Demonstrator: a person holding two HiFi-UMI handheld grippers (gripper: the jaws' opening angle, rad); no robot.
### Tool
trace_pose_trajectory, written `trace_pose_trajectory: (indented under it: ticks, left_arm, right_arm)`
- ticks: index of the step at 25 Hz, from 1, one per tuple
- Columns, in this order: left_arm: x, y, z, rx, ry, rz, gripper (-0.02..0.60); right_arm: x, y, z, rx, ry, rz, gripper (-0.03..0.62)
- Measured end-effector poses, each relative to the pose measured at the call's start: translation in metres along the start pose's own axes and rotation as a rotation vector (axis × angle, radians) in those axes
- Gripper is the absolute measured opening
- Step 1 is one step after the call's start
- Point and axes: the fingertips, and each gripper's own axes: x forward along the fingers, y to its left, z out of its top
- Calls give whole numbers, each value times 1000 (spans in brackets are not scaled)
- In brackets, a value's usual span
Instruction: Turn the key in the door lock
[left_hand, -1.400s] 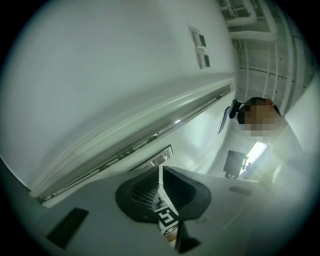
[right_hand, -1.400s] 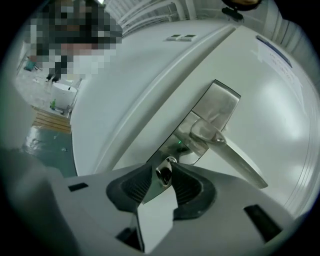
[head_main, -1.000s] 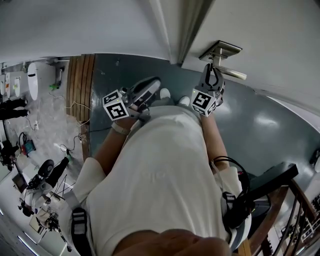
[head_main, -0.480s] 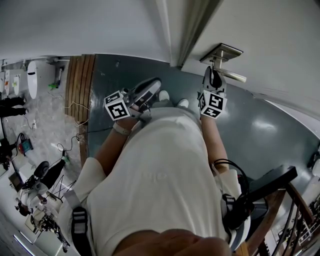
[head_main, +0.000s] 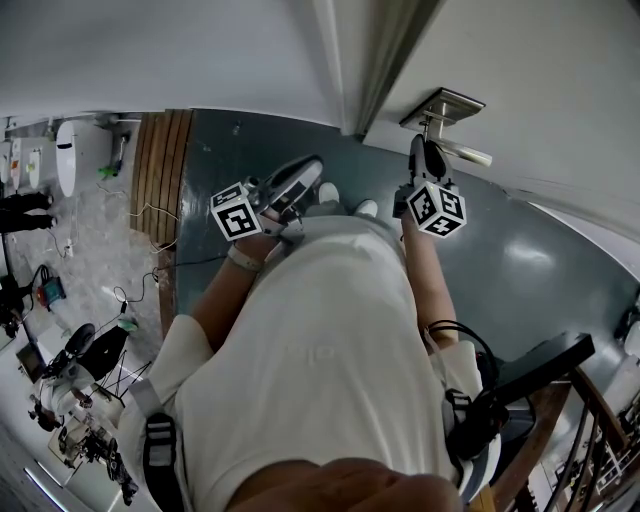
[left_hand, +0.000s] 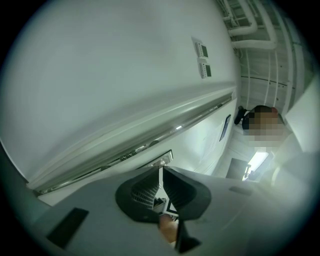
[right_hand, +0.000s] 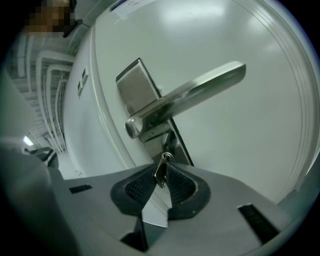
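Head view: right gripper (head_main: 421, 152) is at the door, just under the handle (head_main: 462, 151); left gripper (head_main: 303, 172) is held clear.
Left gripper view: jaws together, holding nothing.
Right gripper view: jaws pinch the key (right_hand: 161, 172), which sits in the lock plate (right_hand: 136, 87) below the handle.
The turn appears to be under way; completion is not confirmed.

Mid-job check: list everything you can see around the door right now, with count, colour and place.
key: one, silver, below the door handle, pinched between the right pads
door handle: one, silver lever, on the door
door: one, white, ahead at right
wall panels: two, pale, on the white wall
floor: dark grey, underfoot
wooden strip: one, brown, floor at left
railing: one, brown, bottom right
shirt: one, white, on the person
left hand-held gripper: shut, empty
right hand-held gripper: shut on the key
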Motion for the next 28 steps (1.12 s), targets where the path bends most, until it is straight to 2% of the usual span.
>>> trace_pose_trajectory:
  ticks: [8,11,14,28]
  left_arm:
    - [-1,1,0,-12,-8,5,11]
    - [-2,2,-1,-13,-8,11,11]
    - [-3,4,-2,-20,-9,20,11]
    - [-11,4,-1,-31,-20,43,11]
  right_arm:
    - [1,0,1,348,-19,111,61]
    - [1,2,0,567,-27,169,63]
    - [-1,-3,-6,788,-28,182,63]
    - [-4,0,-13,1355,-115,363,66]
